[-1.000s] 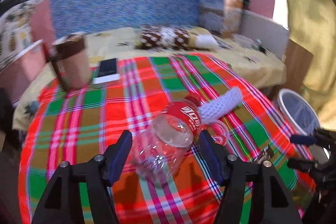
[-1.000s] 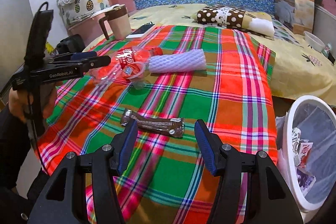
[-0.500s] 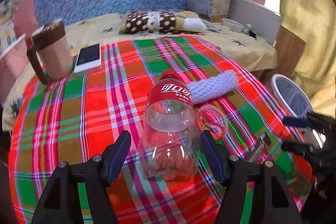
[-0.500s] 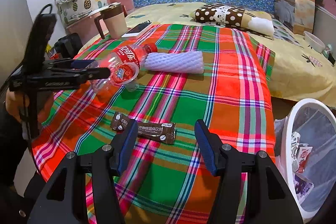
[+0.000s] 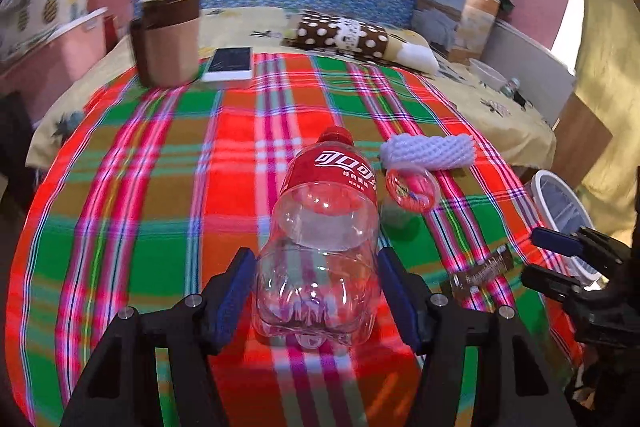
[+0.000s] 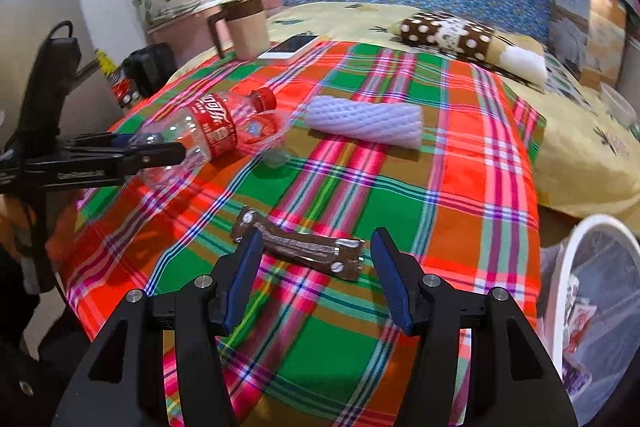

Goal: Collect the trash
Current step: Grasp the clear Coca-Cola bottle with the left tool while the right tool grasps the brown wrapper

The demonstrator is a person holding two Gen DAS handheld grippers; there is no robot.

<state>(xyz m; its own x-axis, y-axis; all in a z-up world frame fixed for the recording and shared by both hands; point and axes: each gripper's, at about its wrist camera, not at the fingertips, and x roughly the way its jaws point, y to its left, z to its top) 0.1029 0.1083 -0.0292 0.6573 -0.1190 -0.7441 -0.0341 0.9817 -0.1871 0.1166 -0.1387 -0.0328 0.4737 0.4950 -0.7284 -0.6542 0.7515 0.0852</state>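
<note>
An empty clear bottle (image 5: 320, 227) with a red label lies on the plaid cloth (image 5: 160, 187), cap pointing away. My left gripper (image 5: 316, 287) is open and its fingers straddle the bottle's base, close to both sides. In the right wrist view the same bottle (image 6: 216, 131) lies at the left, with the left gripper (image 6: 160, 151) at its base. My right gripper (image 6: 318, 263) is open, with a brown snack wrapper (image 6: 298, 249) lying flat between its fingertips. A white foam net sleeve (image 6: 366, 119) and a small clear cup (image 5: 412, 187) lie beside the bottle.
A white bin (image 6: 592, 307) with a liner and some trash stands below the cloth's right edge. A brown mug (image 5: 168, 35) and a phone (image 5: 230, 63) sit at the far left. A spotted pillow (image 5: 340, 35) and a box (image 5: 456, 15) lie behind.
My left gripper has swung in line with the bottle and moved forward until its fingers flank the base. My right gripper has come down and closer over the brown wrapper.
</note>
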